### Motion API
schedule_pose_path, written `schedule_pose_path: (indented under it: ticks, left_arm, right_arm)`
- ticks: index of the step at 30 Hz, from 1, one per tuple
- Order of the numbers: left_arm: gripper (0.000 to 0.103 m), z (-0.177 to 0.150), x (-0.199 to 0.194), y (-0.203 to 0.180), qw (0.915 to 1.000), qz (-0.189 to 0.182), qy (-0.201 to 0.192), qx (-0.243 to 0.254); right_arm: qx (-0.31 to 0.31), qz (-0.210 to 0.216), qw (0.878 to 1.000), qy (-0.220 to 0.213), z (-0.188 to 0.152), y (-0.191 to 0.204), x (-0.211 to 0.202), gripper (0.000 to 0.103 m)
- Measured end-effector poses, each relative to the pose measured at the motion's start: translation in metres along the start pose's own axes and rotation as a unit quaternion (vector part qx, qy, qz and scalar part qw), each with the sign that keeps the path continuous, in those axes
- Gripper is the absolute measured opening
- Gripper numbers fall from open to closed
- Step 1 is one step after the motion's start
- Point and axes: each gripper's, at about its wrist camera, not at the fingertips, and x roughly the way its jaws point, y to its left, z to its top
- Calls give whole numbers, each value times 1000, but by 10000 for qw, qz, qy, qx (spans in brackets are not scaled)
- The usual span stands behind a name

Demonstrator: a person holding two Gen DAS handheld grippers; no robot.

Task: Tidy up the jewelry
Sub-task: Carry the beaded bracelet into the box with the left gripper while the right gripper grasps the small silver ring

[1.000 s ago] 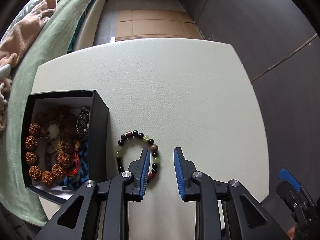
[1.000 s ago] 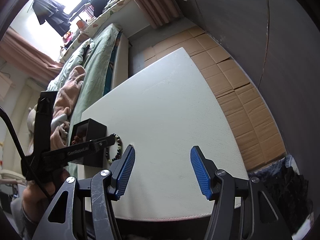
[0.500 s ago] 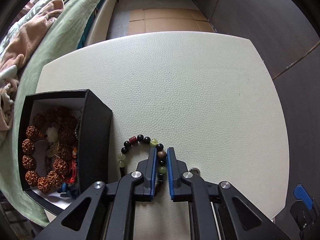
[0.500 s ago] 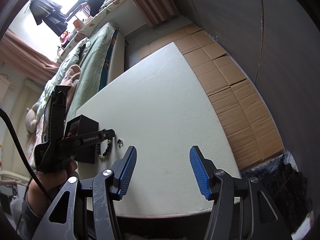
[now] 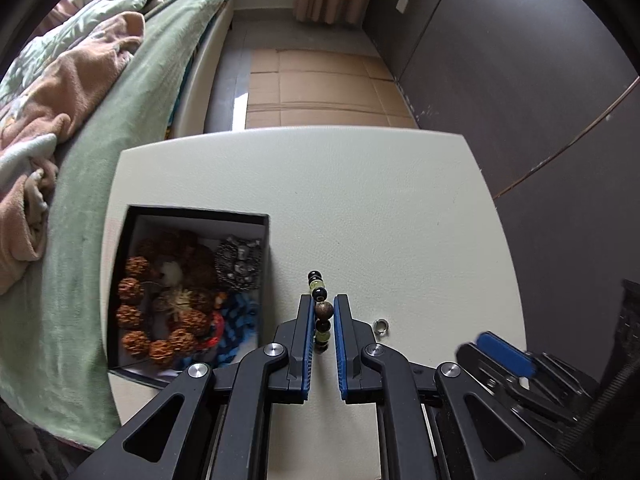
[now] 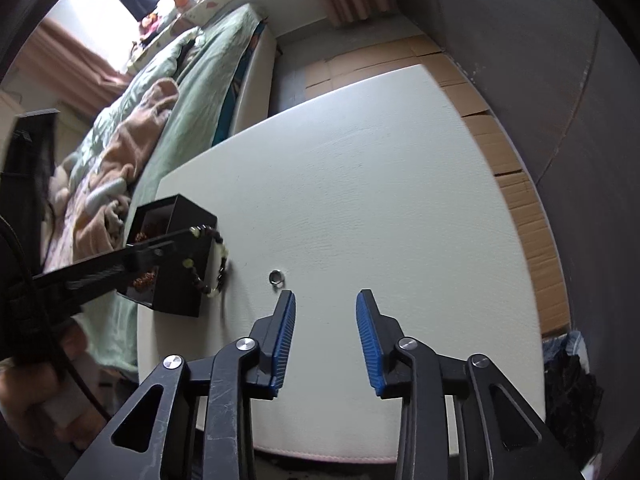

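One black box [image 5: 192, 216], one beaded bracelet [image 5: 322, 312], one ring [image 5: 380, 326], two grippers.

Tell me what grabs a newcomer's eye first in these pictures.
The beaded bracelet, pinched between the left gripper's blue fingers and lifted beside the black box of jewelry. Next, a small ring lying alone on the white table, just ahead of the open right gripper.

Soft daylight, source is the blown-out window [image 6: 116, 4] top-left of right wrist view. Strong fisheye bend, black vignette corners. Left gripper [image 6: 176, 236] motion-blurred there; table [image 5: 360, 200] evenly lit, shadows faint.
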Motion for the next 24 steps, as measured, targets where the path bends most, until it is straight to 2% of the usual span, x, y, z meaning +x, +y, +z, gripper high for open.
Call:
schedule_pose_path:
  ticks: [12,24]
  left_arm:
    - [10,2,-59,40,9981,-294,-506,-212]
    - [10,9,-89,90,9948,-349,-783,-548]
  right_arm:
    - [-797,-476,9936,640,22,45,45,22]
    - [-1221,-1026,9817,1046,27,67,74,22]
